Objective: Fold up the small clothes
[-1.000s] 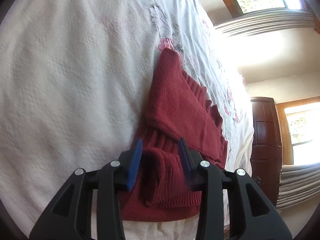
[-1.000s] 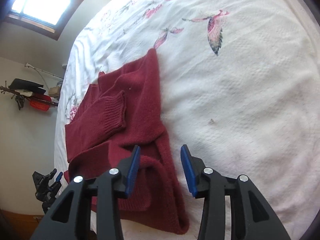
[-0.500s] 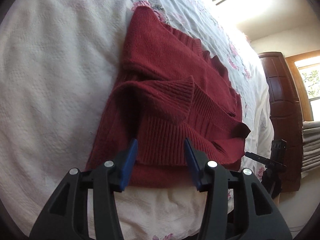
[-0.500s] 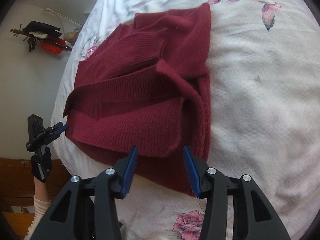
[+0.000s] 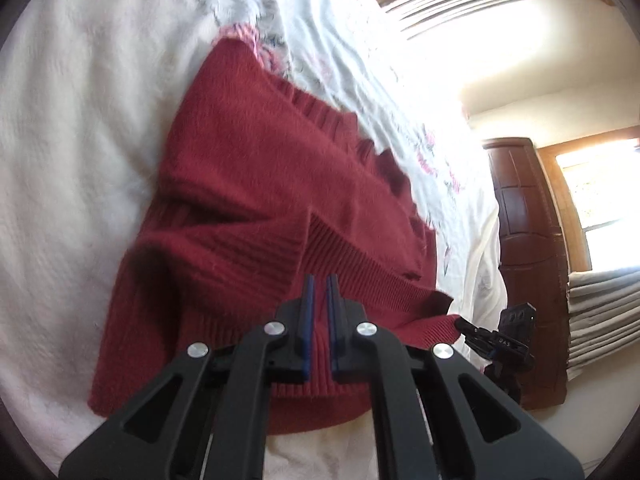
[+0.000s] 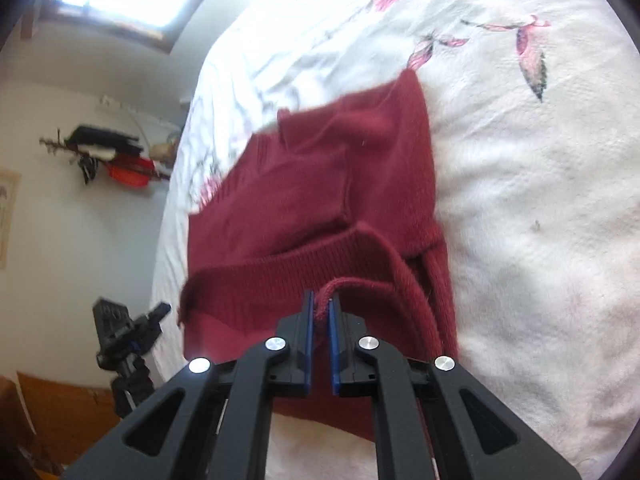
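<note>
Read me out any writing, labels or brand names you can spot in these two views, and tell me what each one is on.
"DAS": white letters on the black body of the right gripper, seen from the left wrist view; they are small and the word may be cut off.
Framed paper on the wall: marks too blurred to read.
Red sweater, white bedspread and left gripper: no writing visible.

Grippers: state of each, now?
Left gripper: closed on the red sweater hem.
Right gripper: closed, pinching the sweater's edge.
</note>
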The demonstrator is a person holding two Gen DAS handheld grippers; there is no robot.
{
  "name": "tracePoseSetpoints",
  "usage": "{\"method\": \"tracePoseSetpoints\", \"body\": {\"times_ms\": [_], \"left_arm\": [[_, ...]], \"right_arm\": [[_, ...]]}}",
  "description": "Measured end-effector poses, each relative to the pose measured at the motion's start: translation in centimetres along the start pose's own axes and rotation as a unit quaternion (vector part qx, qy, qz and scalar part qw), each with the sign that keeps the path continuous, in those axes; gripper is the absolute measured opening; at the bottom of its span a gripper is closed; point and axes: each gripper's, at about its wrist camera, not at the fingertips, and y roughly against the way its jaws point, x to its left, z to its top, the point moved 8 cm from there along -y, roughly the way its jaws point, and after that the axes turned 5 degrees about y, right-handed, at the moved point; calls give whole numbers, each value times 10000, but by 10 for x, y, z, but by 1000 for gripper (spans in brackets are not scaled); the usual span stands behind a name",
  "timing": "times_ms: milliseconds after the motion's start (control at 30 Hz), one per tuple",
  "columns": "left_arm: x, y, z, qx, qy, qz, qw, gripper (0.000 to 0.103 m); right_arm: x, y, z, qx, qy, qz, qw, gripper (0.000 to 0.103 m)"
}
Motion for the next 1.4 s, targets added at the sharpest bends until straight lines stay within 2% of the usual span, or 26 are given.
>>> {"method": "tracePoseSetpoints", "body": {"times_ms": [67, 133, 167, 233, 333, 400, 433, 500, 600, 667, 733, 800, 833, 900, 967, 1033, 1200, 1267, 1400], "left_arm": [[1, 11, 4, -34, -152, 245, 9996, 14], [8, 18, -5, 212, -246, 531, 9981, 31], [14, 21, -11, 278, -311, 644, 9970, 33], [27, 19, -24, 492, -321, 791, 9951, 46], [56, 7, -40, 818, -71, 1071, 9908, 47], [72, -5, -45, 1017, 168, 1134, 9882, 47], [75, -8, -44, 999, 284, 1032, 9892, 47], [71, -10, -37, 841, 470, 555, 9938, 47], [55, -4, -18, 442, 627, 37, 9970, 46], [42, 5, -5, 171, 400, 104, 9990, 46], [32, 16, 4, -93, -113, 447, 9989, 47], [21, 27, 9, -356, -773, 795, 9932, 48], [19, 33, 9, -437, -1110, 945, 9884, 53], [15, 34, 6, -479, -1804, 1264, 9743, 62], [19, 35, 3, -458, -2223, 1391, 9639, 63], [24, 28, 1, -402, -2427, 1445, 9584, 63], [32, -3, 6, -190, -2785, 1899, 9413, 63], [26, -14, 11, -181, -2911, 1889, 9377, 63], [21, -34, 23, -122, -3033, 2146, 9283, 63]], "right_arm": [[-8, 8, 11, -267, -35, -284, 9992, 10], [-7, 9, 10, -173, 164, -356, 9991, 15], [-6, 9, 8, -143, 171, -280, 9994, 17], [-6, 7, 6, -71, 269, -398, 9988, 23], [-8, 7, 3, -26, 441, -621, 9971, 26], [-8, 5, 2, 27, 441, -584, 9973, 27], [-9, 6, -2, 30, 450, -595, 9972, 28], [-8, 3, -3, 60, 468, -638, 9968, 29], [-10, -3, -4, 92, 469, -691, 9965, 29], [-12, -5, -5, 117, 574, -842, 9947, 32], [-13, -7, -4, 130, 719, -1020, 9921, 39], [-15, -8, -4, 145, 812, -1074, 9908, 40], [-16, -9, -5, 160, 837, -1083, 9905, 40], [-18, -10, -5, 173, 867, -1118, 9898, 41], [-20, -12, -5, 189, 873, -1119, 9897, 41], [-22, -13, -4, 191, 854, -1111, 9899, 41], [-24, -16, -2, 199, 863, -1085, 9901, 42], [-22, -17, -3, 219, 922, -1122, 9891, 42], [-19, -21, -3, 273, 1094, -1150, 9869, 42]]}}
